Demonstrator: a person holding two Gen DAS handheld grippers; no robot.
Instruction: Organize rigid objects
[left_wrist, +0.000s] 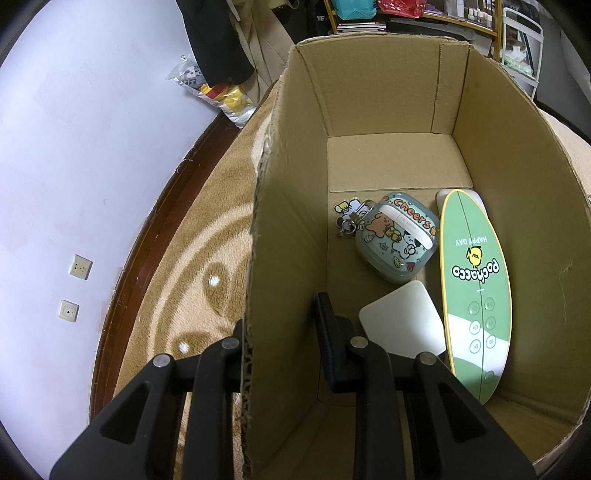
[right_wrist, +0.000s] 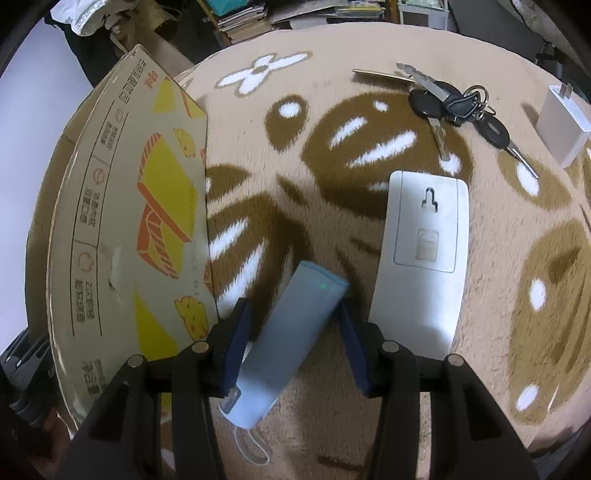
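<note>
Right wrist view shows the right gripper (right_wrist: 291, 332) with its jaws spread on either side of a pale blue power bank (right_wrist: 284, 332) lying tilted on the patterned rug (right_wrist: 369, 406); the jaws straddle it with a gap showing at the right pad, so it is not yet clamped. Just to its right lies a white remote (right_wrist: 424, 251), with a bunch of keys (right_wrist: 454, 103) and a white charger (right_wrist: 561, 122) farther off. Left wrist view shows the left gripper (left_wrist: 282, 343) pinching the near wall of the cardboard box (left_wrist: 288, 240), one finger inside and one outside. Inside the box lie a decorated earbud case (left_wrist: 395, 240), a green speaker (left_wrist: 476, 295) and a white square pad (left_wrist: 402, 321). To do the step well, align the jaws with the power bank's long sides, close squarely at mid-length, avoid nudging the white remote, and steady the box wall for the transfer.
</note>
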